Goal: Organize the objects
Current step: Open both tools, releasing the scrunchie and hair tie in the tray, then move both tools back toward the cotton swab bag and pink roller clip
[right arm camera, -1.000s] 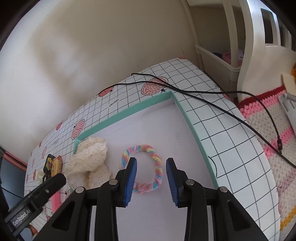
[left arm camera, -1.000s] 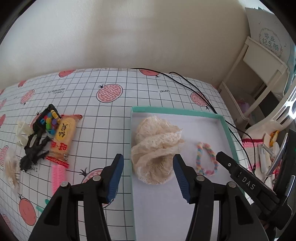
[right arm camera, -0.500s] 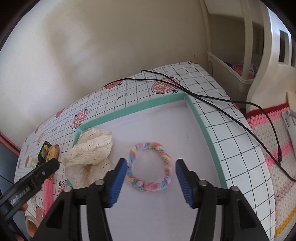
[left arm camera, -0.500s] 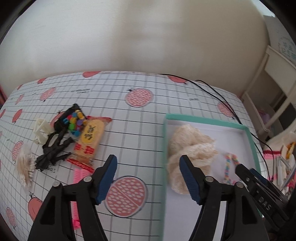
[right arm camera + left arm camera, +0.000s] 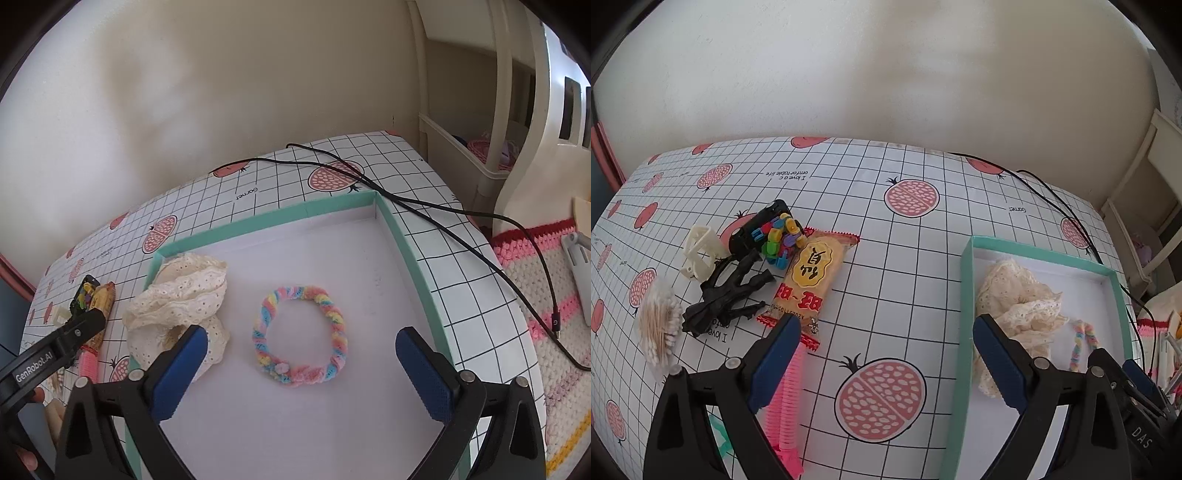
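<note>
The tray (image 5: 266,225) lies at the tablecloth's (image 5: 871,229) right end. Inside, the lace cloth (image 5: 181,295) crowds its left wall; the hair tie (image 5: 299,336) lies mid-floor, bare floor around. Left of the tray lies a snack packet (image 5: 809,280). The left gripper (image 5: 882,365) and right gripper (image 5: 299,373) gape empty.

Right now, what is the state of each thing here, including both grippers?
Left gripper: open, holding nothing.
Right gripper: open, holding nothing.
Teal box: lidless, on the table.
Lace scrunchie: inside the box, crumpled.
Rainbow braided hair tie: inside the box, lying flat.
Snack packet: sealed, outside the box.
Cotton swabs: bagged, outside the box.
Black cable: unplugged end on the knitted mat.
</note>
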The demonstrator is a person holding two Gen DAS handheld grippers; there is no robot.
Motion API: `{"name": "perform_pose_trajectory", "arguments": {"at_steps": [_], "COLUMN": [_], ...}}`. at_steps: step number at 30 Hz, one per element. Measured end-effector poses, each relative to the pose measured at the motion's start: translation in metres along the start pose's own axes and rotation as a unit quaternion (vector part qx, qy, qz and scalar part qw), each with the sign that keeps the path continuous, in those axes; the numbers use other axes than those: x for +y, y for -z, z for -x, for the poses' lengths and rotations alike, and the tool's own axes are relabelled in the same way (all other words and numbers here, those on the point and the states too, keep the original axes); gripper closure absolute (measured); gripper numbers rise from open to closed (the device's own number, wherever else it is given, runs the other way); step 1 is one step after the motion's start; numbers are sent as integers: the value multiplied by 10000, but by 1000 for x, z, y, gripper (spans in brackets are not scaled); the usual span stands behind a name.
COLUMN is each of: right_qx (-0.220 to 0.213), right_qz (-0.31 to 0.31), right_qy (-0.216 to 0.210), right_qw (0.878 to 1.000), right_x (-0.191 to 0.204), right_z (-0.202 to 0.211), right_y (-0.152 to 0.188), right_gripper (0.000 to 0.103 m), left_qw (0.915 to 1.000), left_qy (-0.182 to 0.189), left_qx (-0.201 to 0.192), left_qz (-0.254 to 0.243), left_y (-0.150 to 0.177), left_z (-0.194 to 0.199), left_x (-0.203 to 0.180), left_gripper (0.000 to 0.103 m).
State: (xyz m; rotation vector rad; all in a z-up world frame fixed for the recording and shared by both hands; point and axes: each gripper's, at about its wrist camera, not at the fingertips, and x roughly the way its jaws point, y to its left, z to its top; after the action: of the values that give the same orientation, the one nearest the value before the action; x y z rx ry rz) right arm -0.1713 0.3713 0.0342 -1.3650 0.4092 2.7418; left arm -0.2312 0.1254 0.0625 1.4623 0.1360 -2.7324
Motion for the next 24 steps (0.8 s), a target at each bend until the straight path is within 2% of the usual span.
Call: {"name": "perform_pose_trajectory", "arguments": {"at_steps": [5, 15, 24], "right_qx": [13, -58, -196], "right_qz": [14, 112, 168], "right_qy": [73, 214, 116], "right_qw": [10000, 9997, 9996], "right_x": [2, 11, 31], "right_z": [1, 20, 47], "right_y": [2, 4, 12], "right_gripper": [0, 0, 0], "left_qw": [10000, 9994, 9996], "left_qy": [23, 321, 282], "left_qx": [-7, 99, 7], "left_qz": [-37, 8, -64], "left_y": [0, 0, 4], "left_z": [3, 21, 53], "left_x": [-1, 6, 27], "left_gripper": [8, 8, 8]}}
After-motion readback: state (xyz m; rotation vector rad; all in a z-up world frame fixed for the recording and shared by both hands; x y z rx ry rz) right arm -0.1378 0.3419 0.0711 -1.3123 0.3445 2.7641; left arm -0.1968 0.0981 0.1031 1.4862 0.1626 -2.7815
